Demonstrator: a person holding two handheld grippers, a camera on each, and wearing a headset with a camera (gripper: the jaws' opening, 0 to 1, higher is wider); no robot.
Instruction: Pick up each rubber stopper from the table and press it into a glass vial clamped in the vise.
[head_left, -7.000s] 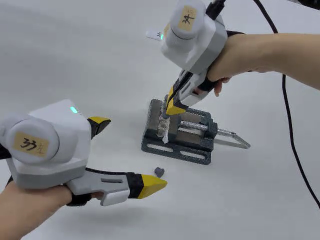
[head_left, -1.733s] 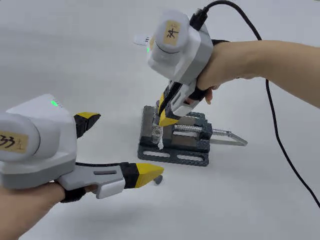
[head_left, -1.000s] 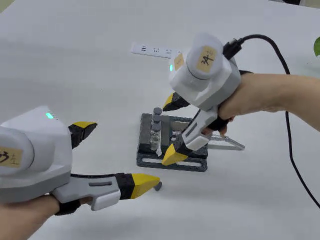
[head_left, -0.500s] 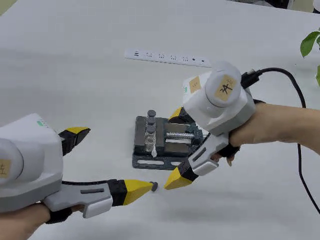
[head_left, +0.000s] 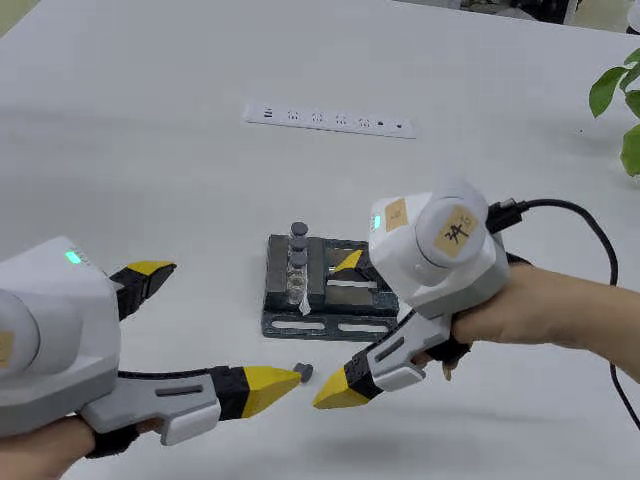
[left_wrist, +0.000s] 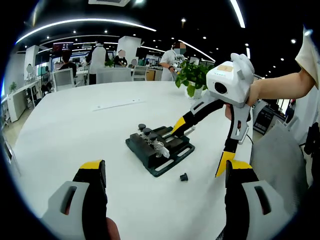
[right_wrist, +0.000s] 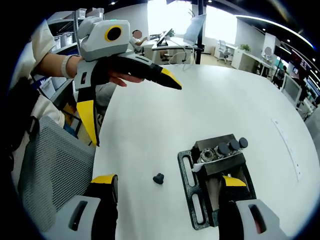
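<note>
Right gripper (head_left: 337, 330) withdrawn from top of vials (head_left: 296, 270) in vise (head_left: 285, 325); now low, beside vise, one jaw tip near loose stopper (head_left: 304, 372) on surface (head_left: 150, 180). Jaws, closed together 1.7 s ago, now spread wide. Vials, previously covered by jaws, now uncovered.

left gripper (head_left: 222, 322) jaws apart | right gripper (head_left: 340, 330) jaws apart | stopper (head_left: 304, 372) lying near vise (head_left: 325, 287)

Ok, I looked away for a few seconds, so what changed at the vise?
The right gripper came off the vials in the vise, opened, and dropped toward the loose stopper on the table. The left gripper stayed open beside that stopper, which hasn't moved.
</note>
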